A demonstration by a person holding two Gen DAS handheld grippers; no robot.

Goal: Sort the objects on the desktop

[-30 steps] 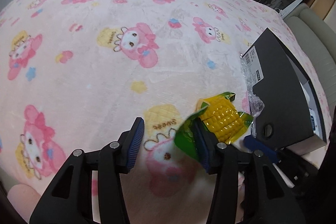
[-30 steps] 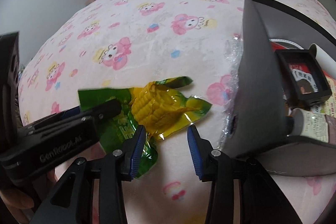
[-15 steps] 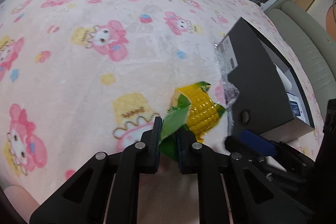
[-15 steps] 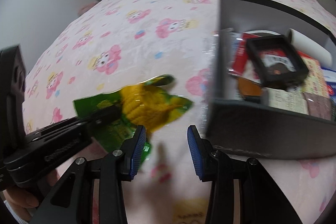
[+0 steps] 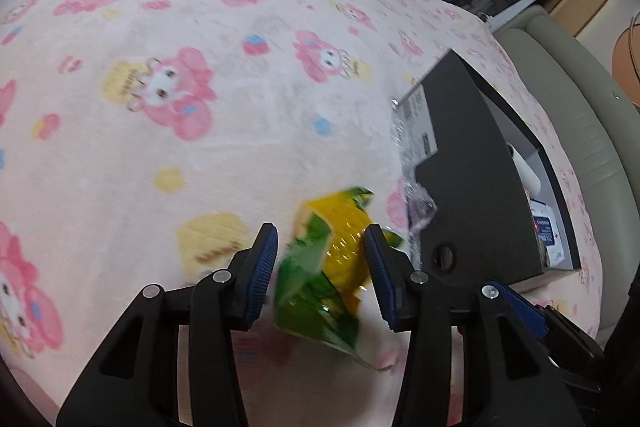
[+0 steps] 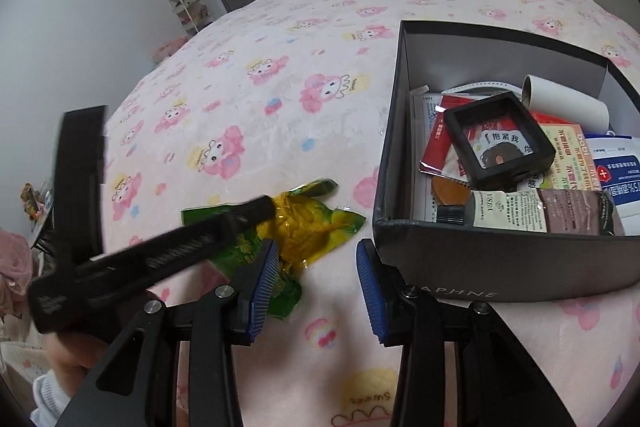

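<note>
A yellow and green corn snack packet (image 5: 332, 267) lies between the spread fingers of my left gripper (image 5: 320, 279), blurred; the jaws stand apart on either side of it. In the right wrist view the packet (image 6: 304, 227) rests on the pink blanket (image 6: 280, 107), partly hidden by the left gripper's finger. My right gripper (image 6: 316, 283) is open and empty, just right of the packet and left of the black box (image 6: 492, 259). The box (image 5: 472, 195) holds several items.
In the box sit a black framed case (image 6: 500, 143), a white roll (image 6: 564, 103), a tube (image 6: 540, 215) and packets. A grey sofa (image 5: 576, 115) stands beyond the bed. Wardrobes and a shelf (image 6: 188, 3) stand at the far wall.
My left gripper shut on the packet's green edge half a second ago, then opened; the packet now sits loose between its fingers. My right gripper rose and turned toward the box.
</note>
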